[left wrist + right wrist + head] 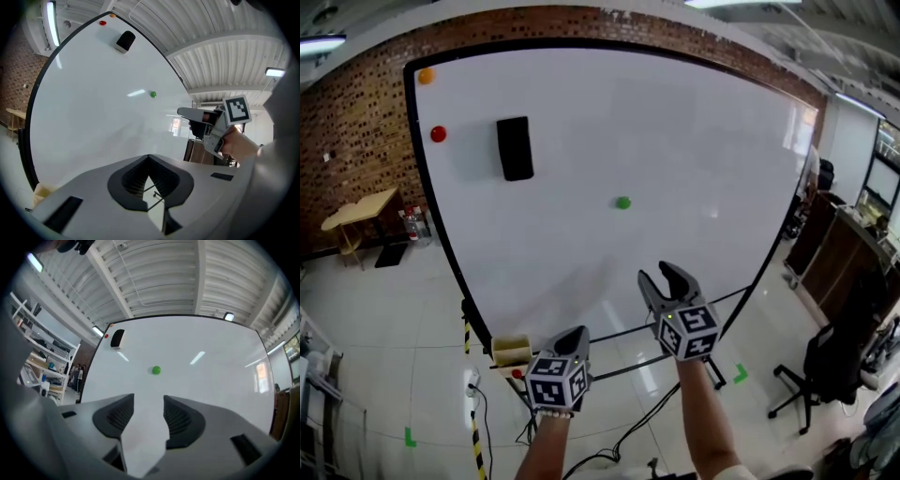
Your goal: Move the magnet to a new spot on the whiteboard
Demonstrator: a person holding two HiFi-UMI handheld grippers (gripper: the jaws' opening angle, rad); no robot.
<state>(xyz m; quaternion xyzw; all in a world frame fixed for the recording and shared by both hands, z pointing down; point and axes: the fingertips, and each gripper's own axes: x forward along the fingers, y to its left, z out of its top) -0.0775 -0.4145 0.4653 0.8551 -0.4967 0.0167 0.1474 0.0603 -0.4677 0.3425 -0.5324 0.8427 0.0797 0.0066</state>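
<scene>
A small green magnet [622, 202] sticks to the middle of the whiteboard [694, 122]; it also shows in the left gripper view [153, 94] and the right gripper view [156, 370]. My right gripper [664, 277] hangs below the magnet, a short way off the board. It is open, with nothing between its jaws [149, 404], and the magnet lies straight ahead above them. My left gripper [572, 336] is lower and to the left, near the board's bottom edge. Its jaws meet at the tips [149, 159] and hold nothing.
A black eraser [515, 148], a red magnet [438, 134] and an orange magnet [426, 76] sit at the board's upper left. A yellow box [512, 351] hangs on the stand at the lower left. An office chair [834, 361] stands right, a wooden table [361, 214] left.
</scene>
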